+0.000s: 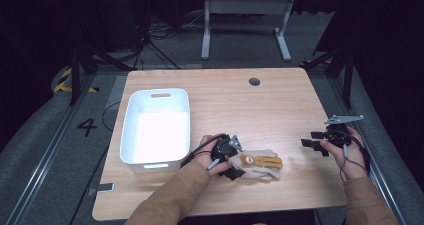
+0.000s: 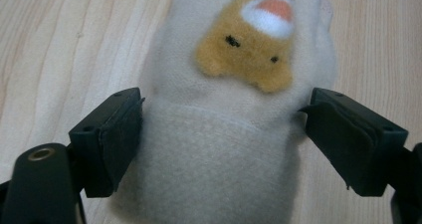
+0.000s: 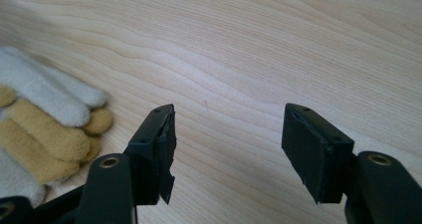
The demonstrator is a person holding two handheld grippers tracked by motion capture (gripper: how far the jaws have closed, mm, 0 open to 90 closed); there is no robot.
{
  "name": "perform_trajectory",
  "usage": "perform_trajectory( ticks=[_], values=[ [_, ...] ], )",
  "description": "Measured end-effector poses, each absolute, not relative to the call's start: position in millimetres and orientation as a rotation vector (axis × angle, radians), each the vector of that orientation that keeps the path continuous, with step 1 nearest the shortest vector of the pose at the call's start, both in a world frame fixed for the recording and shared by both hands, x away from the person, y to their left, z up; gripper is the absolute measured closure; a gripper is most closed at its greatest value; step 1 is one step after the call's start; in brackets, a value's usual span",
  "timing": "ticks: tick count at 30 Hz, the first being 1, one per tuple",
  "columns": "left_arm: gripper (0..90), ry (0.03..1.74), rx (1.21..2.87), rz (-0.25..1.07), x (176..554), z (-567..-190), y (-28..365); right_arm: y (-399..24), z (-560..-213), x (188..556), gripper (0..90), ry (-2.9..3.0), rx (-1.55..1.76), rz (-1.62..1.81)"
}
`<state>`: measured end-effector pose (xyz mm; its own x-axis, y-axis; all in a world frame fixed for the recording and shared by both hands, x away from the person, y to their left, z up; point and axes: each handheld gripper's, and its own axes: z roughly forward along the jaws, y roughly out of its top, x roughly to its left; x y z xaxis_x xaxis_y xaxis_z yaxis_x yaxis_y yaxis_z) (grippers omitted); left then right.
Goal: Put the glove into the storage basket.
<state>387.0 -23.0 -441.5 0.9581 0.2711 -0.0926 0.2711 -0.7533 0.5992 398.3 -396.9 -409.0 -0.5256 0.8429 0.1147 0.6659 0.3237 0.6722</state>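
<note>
Straddling the cuff of a cream fleece glove with an orange animal face (image 2: 234,129), the left gripper (image 2: 224,134) has its 2 black fingers (image 2: 114,134) spread, 1 at each side of the fabric. The glove lies flat on the light wooden bench (image 1: 280,105), just right of a white rectangular plastic bin (image 1: 131,135). Well apart, the right gripper (image 3: 229,144) hovers with fingers spread over bare wood.

Left gripper (image 1: 231,160): fingers (image 2: 107,139) spread wide, low at the desk's (image 1: 280,100) near edge. Right gripper (image 1: 316,144): fingers (image 3: 154,149) parted, over the desk's right side.
</note>
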Motion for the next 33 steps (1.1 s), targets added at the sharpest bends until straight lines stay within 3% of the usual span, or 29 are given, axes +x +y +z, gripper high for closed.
perform_trajectory(
  ticks=[21, 26, 27, 33],
  values=[
    [13.0, 0.259, 2.449, 0.052, 385, -463, -40, -396, -412, 399, 38.1, 2.351, 1.363, 1.001],
    [5.7, 0.156, 2.446, 0.056, 384, -468, -42, -396, -413, 400, 37.9, 2.355, 1.361, 0.997],
    [0.2, 0.168, 2.446, 0.048, 382, -469, -44, -396, -414, 400, 37.9, 2.355, 1.362, 0.997],
    [6.8, 0.194, 2.437, 0.061, 382, -467, -45, -395, -415, 400, 37.7, 2.361, 1.364, 0.996]
  ],
)
